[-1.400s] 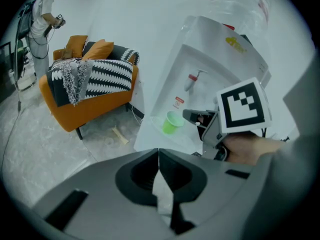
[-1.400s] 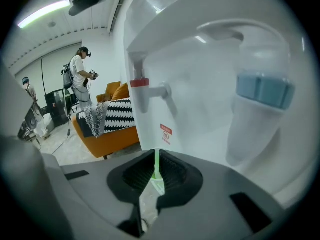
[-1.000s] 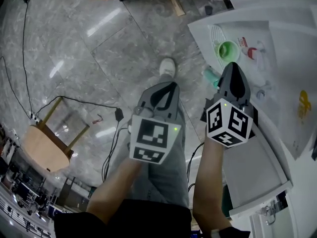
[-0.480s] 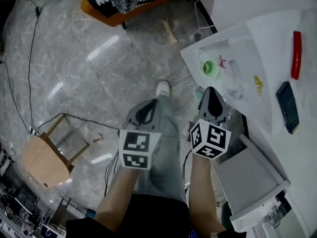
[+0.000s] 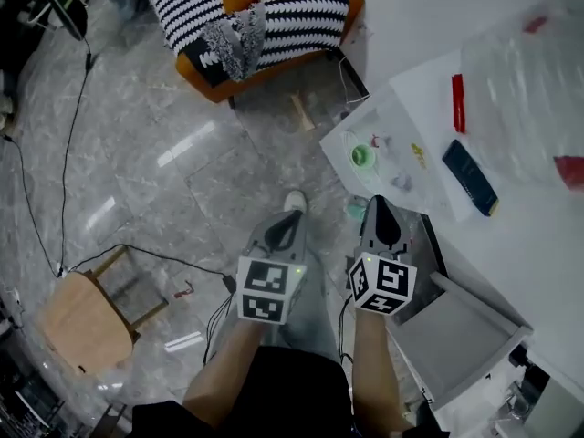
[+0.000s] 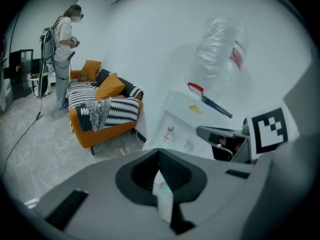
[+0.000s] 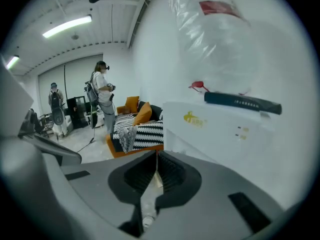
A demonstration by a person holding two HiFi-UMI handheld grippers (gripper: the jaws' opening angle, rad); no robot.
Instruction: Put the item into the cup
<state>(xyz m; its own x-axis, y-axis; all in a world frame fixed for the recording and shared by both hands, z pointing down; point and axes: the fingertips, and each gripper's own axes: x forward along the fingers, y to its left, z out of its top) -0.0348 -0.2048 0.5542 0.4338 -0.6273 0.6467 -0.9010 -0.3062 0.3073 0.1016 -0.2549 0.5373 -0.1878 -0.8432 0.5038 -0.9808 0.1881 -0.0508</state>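
- Head view: left claw (image 5: pixel 292 223) and right claw (image 5: pixel 380 206) sit side by side at 6 o'clock, both pointing toward 12 o'clock. The left is over the grey floor (image 5: pixel 164 181). The right is just beside the edge of the white counter (image 5: pixel 529 245).
- Green cup (image 5: pixel 363 156) stands upright near the counter's left corner, at 12 o'clock of the right claw and apart from it.
- Small pieces lie near the cup at its 3 o'clock, among them a yellow piece (image 5: pixel 417 153). Cannot tell which one is the task's item.
- Toward 2 o'clock of the cup: dark flat bar (image 5: pixel 470 178), red strip (image 5: pixel 457 103), clear plastic bag (image 5: pixel 538 62).
- Orange sofa (image 5: pixel 265 26) with a striped blanket at 12 o'clock; wooden stool (image 5: pixel 78 322) at 8 o'clock.
- Left gripper view: claw jaws meet at the tips with nothing gripped. Sofa at 9 o'clock, a person (image 6: pixel 62 49) standing at 10 o'clock, the right claw at 3 o'clock.
- Right gripper view: claw jaws are closed tip to tip and hold nothing. Dark flat bar on the counter at 2 o'clock, with the plastic bag above it at 1 o'clock. Sofa at 9 o'clock.
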